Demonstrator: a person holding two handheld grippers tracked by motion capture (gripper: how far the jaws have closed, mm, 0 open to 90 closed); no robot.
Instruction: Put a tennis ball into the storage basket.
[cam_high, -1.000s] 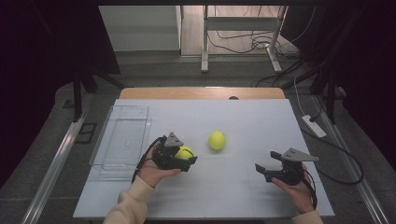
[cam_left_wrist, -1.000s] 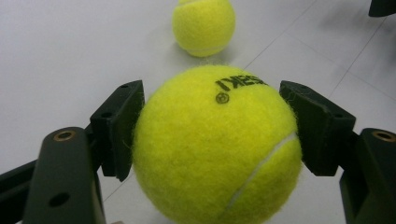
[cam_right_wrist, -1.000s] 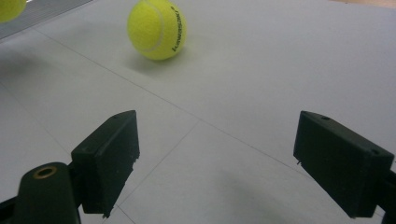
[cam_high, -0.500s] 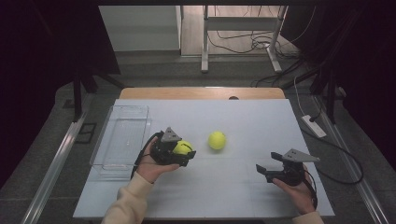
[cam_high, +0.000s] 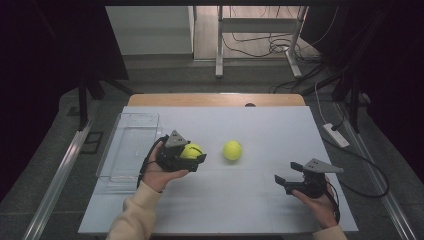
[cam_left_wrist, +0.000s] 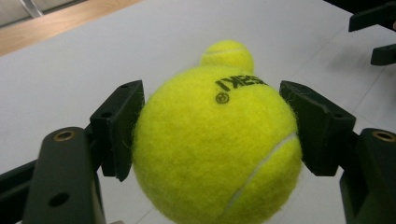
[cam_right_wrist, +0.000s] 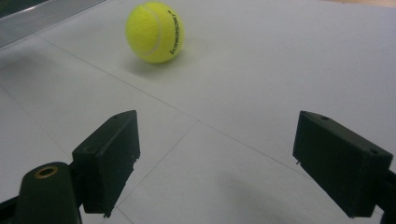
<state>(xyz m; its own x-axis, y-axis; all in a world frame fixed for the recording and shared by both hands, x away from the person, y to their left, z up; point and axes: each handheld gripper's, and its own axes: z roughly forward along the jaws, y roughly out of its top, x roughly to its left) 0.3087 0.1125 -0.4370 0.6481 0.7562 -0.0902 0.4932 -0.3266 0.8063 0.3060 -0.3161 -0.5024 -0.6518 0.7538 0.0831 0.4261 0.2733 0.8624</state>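
Note:
A yellow tennis ball (cam_high: 190, 150) hangs just above the table, with my left gripper (cam_high: 194, 154) shut on it. In the left gripper view the ball (cam_left_wrist: 215, 149) sits between both black pads, pressed from each side. A second tennis ball (cam_high: 232, 150) rests on the white table to its right, and it peeks over the held ball (cam_left_wrist: 227, 53). My right gripper (cam_high: 285, 181) stands open near the front right, with nothing between its jaws. In the right gripper view (cam_right_wrist: 217, 144) that loose ball (cam_right_wrist: 154, 32) lies ahead and to the left.
A clear plastic tray (cam_high: 130, 150) lies along the table's left side, close behind my left hand. The white table (cam_high: 250, 210) has a wooden strip at its far edge. A white power strip (cam_high: 336, 135) lies on the floor past the right edge.
My left gripper, still holding the ball, has drifted slightly up in the picture and to the left, toward the tray. The right gripper and the loose ball have stayed put.

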